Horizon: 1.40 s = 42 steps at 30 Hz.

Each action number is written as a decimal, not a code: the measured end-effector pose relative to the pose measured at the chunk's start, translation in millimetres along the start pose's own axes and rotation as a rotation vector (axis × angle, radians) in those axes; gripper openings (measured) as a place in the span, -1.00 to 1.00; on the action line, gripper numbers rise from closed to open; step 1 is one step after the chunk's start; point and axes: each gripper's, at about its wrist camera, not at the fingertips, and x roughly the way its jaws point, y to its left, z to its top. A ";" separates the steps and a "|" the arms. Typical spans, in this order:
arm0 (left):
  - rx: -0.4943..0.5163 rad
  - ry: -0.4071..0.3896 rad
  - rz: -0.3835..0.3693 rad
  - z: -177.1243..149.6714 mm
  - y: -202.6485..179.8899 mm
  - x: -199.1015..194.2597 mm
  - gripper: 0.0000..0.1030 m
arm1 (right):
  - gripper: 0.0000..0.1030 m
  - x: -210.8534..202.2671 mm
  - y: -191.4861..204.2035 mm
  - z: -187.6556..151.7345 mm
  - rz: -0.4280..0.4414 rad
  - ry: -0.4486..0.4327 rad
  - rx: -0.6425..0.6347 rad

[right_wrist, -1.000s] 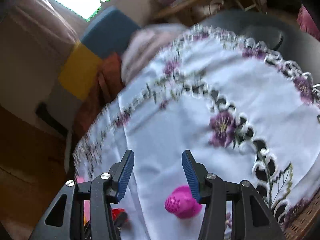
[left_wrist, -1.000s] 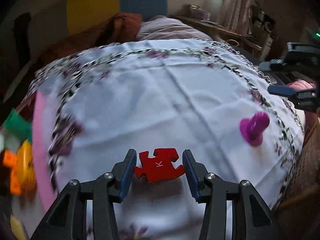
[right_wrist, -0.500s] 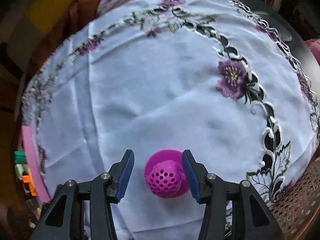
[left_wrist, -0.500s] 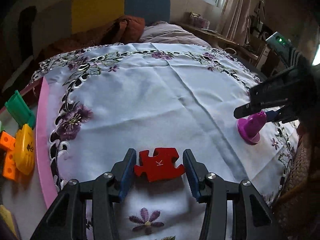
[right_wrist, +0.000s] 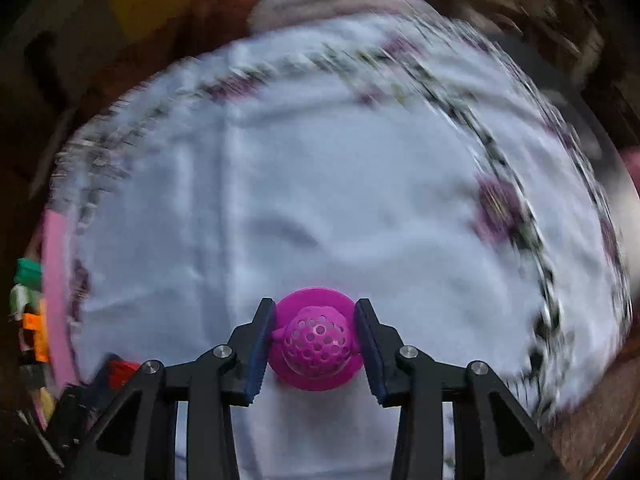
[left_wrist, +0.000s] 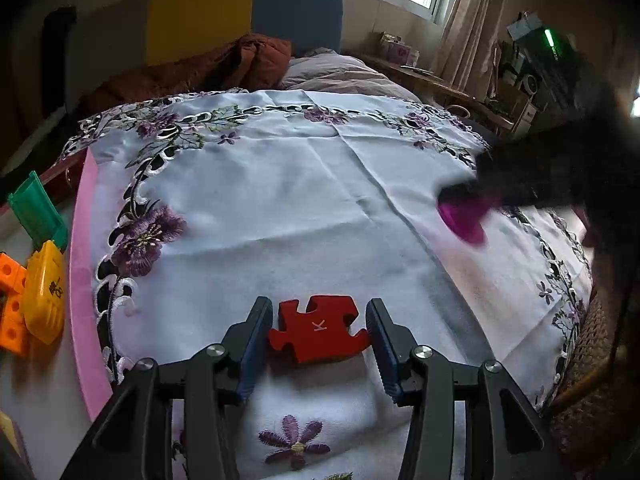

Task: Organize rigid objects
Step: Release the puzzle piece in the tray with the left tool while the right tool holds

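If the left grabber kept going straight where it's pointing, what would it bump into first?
Probably the red puzzle piece, which sits right between the left gripper's fingers already. Just past it lies the white tablecloth, though depth is hard to judge.

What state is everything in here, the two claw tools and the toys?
Left gripper: jaws clamped on the red puzzle piece.
Right gripper: jaws closing around the magenta strainer toy, touching its sides.
Puzzle piece: flat, K up.
Strainer toy: dome up, on the tablecloth.
Orange and yellow toys: loose, off the cloth.

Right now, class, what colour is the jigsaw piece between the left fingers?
Red, with a small white K; the jigsaw piece shows best in the left wrist view.
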 end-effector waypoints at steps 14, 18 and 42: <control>0.065 -0.032 0.090 -6.7 -13.2 1.6 -0.04 | -0.21 52.7 40.5 32.9 -0.050 -0.008 -0.213; 0.045 -0.029 0.080 -5.8 -10.0 0.9 -0.05 | -0.21 54.7 39.2 35.9 -0.038 -0.009 -0.196; -0.002 -0.049 0.059 -1.7 -6.7 -30.4 -0.05 | -0.22 53.0 40.2 30.6 -0.041 -0.021 -0.227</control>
